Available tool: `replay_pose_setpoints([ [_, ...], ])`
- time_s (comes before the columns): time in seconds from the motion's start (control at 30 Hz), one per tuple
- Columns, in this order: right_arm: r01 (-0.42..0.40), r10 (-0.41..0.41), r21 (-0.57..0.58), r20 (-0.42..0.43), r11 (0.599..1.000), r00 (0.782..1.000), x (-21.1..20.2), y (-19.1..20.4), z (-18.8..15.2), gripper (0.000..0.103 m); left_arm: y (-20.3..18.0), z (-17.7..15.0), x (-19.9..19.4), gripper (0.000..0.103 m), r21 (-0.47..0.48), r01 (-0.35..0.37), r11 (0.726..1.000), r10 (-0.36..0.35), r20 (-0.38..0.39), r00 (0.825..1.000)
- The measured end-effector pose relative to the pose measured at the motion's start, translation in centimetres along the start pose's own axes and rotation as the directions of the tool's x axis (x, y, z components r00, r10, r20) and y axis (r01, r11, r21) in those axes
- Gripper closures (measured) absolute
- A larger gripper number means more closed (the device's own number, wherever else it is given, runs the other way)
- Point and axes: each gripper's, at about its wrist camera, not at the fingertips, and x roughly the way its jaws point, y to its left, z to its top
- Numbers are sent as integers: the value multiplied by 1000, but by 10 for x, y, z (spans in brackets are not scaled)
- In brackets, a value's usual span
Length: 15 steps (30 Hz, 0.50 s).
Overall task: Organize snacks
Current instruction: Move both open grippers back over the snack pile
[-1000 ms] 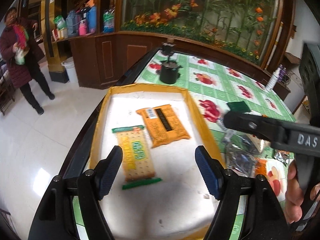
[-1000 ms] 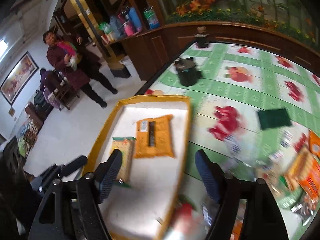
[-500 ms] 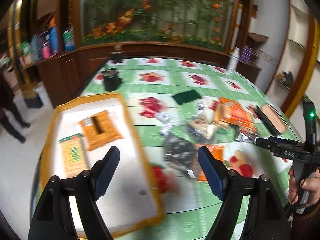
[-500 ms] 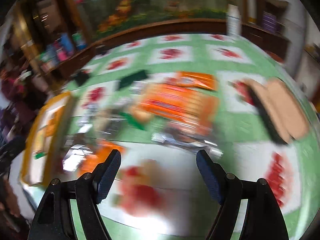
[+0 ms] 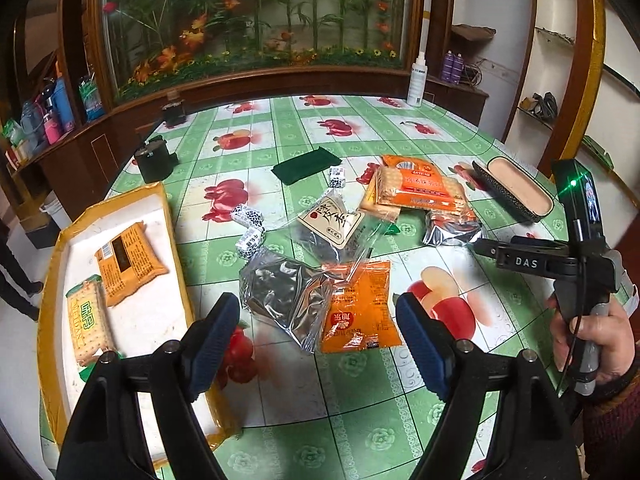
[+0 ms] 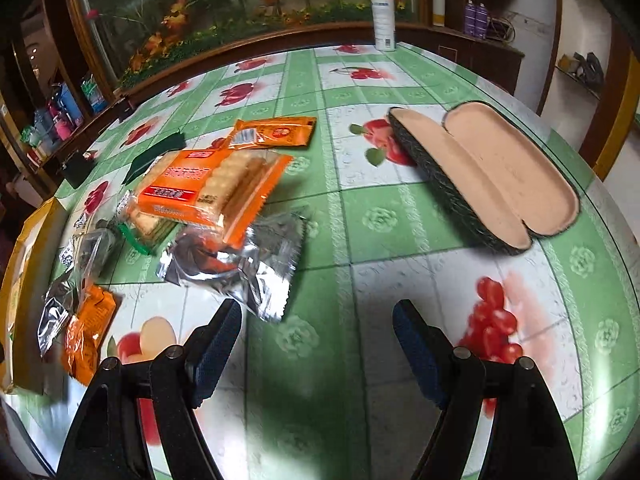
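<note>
Snacks lie scattered across the green fruit-print tablecloth (image 5: 304,148), and two already sit in the yellow-rimmed white tray (image 5: 166,216) at the table's left edge: an orange packet (image 5: 128,258) and, nearer the camera, a green-and-cream cracker pack (image 5: 88,322).

The left gripper (image 5: 318,336) hovers with its jaws wide apart and nothing between the blue pads; just beyond them lie a crumpled silver foil bag (image 5: 286,298) and an orange sachet (image 5: 358,308), overlapping at the edge. Farther on are a clear bag with a cream label (image 5: 332,222), three small black-and-white wrapped sweets (image 5: 250,216), a dark green cloth (image 5: 306,164) and a large orange biscuit pack (image 5: 420,188) stacked on another pack. A second silver bag (image 5: 452,230) sits partly under that stack. An open glasses case (image 5: 516,190) rests to the right, well apart from the snacks.

The right gripper (image 6: 318,344), held in the person's right hand (image 5: 596,340), has its jaws opening, with only bare tablecloth between them. In the right wrist view the silver bag lies just ahead of its left pad, though the nearer edges look slightly blurred, so I cannot tell whether the pad touches the bag. A white spray bottle (image 6: 384,20) stands at the far edge of the table.
</note>
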Motion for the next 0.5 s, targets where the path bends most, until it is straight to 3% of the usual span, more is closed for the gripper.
replay_pose_setpoints([
  [0.2,42,-40,-51,36,998,999,11,20,-1,2,8,0,4,23,-22,-1,1000,1,-4,1000],
  [0.3,77,-75,-120,18,990,997,16,30,-3,1,16,1,7,23,-51,5,999,-5,-10,1000],
  [0.5,82,-79,-111,25,991,997,11,33,-11,1,33,1,8,23,-112,19,994,-21,-18,1000],
])
